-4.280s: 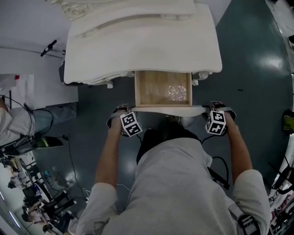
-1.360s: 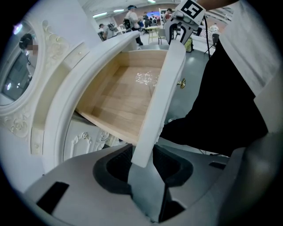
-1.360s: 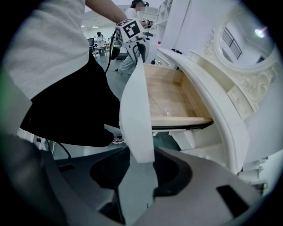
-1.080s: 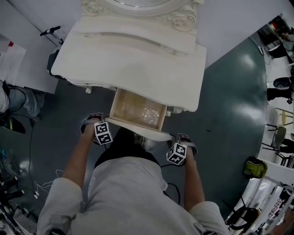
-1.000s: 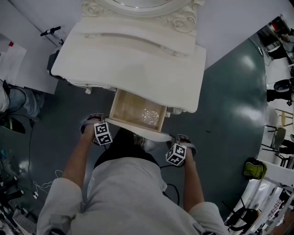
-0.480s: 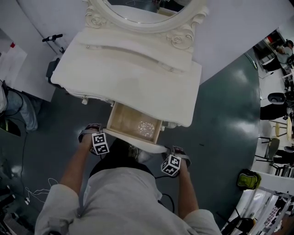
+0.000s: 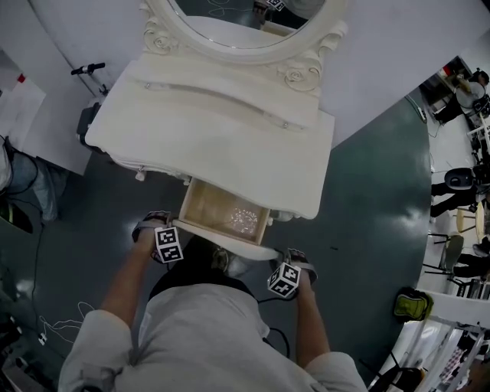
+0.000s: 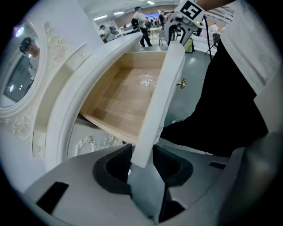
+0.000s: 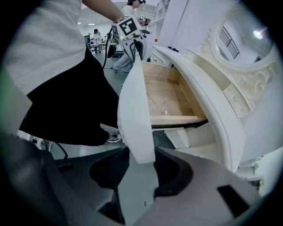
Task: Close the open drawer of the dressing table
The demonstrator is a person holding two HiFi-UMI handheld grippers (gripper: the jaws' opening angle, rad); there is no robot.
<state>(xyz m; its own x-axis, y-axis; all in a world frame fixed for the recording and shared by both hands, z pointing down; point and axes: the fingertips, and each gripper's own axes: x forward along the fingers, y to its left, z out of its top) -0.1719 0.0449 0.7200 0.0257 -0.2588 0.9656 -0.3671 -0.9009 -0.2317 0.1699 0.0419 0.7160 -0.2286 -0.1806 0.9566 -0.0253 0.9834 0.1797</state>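
Observation:
The white dressing table (image 7: 222, 138) stands with its middle drawer (image 7: 218, 210) pulled out towards me, the wooden inside showing. Its curved white front panel (image 7: 246, 249) runs between my two grippers. My left gripper (image 7: 173, 234) straddles the panel's left end (image 8: 152, 114), and the end sits tight between the dark pads (image 8: 116, 165). The right gripper (image 7: 280, 271) does the same at the right end (image 9: 135, 114), with that end wedged between its pads (image 9: 173, 172). A small brass knob (image 8: 180, 82) sticks out of the panel's face. Both grippers point steeply down.
Something clear and crinkly (image 7: 243, 218) lies inside the drawer. An oval mirror (image 7: 237, 23) rises at the table's back. My shoe (image 7: 228, 264) is under the drawer front. Dark green floor (image 7: 375, 191) lies to the right, with chairs and people far right; cables (image 7: 46, 329) trail at the left.
The head view has tipped up, so more of the mirror shows and the table sits lower in the picture. Both grippers stay at the ends of the drawer front.

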